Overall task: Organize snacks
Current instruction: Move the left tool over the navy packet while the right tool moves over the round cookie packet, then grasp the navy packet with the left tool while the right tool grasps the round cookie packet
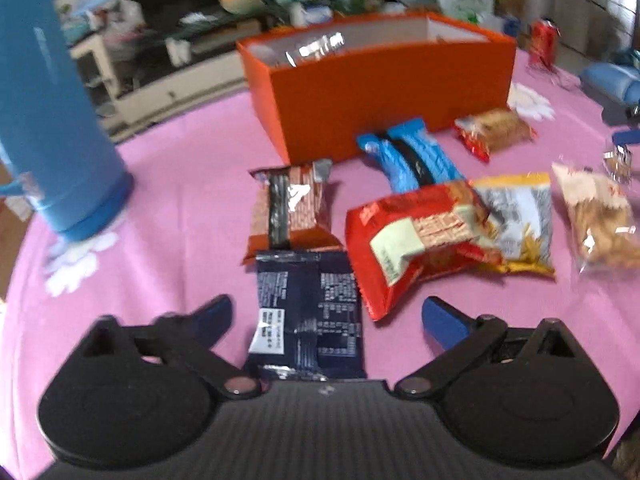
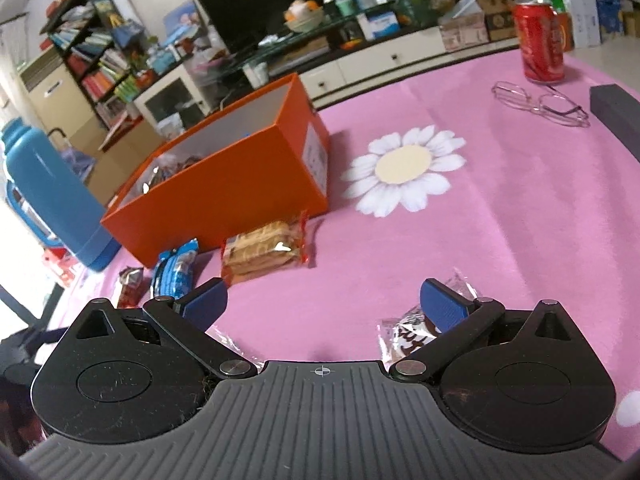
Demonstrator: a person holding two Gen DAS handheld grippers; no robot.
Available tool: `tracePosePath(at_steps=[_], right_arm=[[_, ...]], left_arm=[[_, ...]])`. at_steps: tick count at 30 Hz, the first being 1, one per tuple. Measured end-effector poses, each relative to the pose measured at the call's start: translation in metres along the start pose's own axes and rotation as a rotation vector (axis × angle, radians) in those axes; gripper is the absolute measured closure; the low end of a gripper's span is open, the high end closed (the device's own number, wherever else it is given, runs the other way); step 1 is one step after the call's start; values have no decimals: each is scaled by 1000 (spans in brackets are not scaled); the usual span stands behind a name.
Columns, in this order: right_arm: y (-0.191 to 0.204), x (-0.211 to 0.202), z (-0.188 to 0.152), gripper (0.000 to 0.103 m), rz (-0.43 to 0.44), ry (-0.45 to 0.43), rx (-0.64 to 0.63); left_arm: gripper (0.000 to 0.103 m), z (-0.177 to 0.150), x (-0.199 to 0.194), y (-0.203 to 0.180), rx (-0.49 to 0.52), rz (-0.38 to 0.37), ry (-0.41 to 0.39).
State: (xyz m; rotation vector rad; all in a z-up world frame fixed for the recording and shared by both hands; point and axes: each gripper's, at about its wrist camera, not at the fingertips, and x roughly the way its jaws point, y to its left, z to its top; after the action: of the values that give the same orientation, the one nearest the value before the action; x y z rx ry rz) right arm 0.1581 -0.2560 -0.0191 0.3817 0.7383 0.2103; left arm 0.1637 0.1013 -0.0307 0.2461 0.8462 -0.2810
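Note:
An orange box stands on the pink tablecloth with a few snack packets inside; it also shows in the right wrist view. Several packets lie in front of it: a dark navy packet, a brown packet, a red packet, a blue packet, a yellow packet and cracker packs. My left gripper is open, its fingers either side of the navy packet. My right gripper is open over bare cloth; a clear-wrapped snack lies under its right finger. A cracker pack lies ahead.
A blue thermos stands at the left, also in the right wrist view. A red can, glasses and a dark case sit at the far right. A clear cracker bag lies at the right.

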Motion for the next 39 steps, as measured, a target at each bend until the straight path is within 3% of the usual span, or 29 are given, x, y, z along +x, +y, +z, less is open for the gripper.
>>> tracePosePath(at_steps=[2,4,5,9,12,16,20,22,25,29,36,39], right_arm=[[-1,1,1,11,1,2,3],[-3,1,1,11,-2,0,14],[-4,1,1,11,-4,1,20],[-10,1,2,11,2,-2,40],[-12,-1,2,11,10,-3,52],[-15,-6,2,11,9,-16,61],[-21,-19,-11,11,-96,-23,35],[-24,-26,-26,11,-155,-2,22],[-23,-33,-46,11,-159,25,14],[-3,-23,-42,11,-269,1,-164],[-4,11,-27,13,-271,86,-286],[-4,15,-31,16,-282,74,-313]], left_arm=[[15,1,10,10,-30,-40,21],[43,1,9,18,-92,-67,19],[47,0,7,20,-110,-71,21],[48,-13,-10,13,-159,-46,42],[48,-25,-25,-12,-176,-33,57],[48,-35,-36,-48,-256,41,49],[48,-36,-34,-61,-334,116,19],[49,-34,-33,-61,-336,116,14],[52,-35,-32,-59,-347,95,7],[51,-36,-31,-57,-355,69,-2],[50,-38,-32,-58,-326,61,-11],[50,-38,-31,-57,-326,61,-13]])
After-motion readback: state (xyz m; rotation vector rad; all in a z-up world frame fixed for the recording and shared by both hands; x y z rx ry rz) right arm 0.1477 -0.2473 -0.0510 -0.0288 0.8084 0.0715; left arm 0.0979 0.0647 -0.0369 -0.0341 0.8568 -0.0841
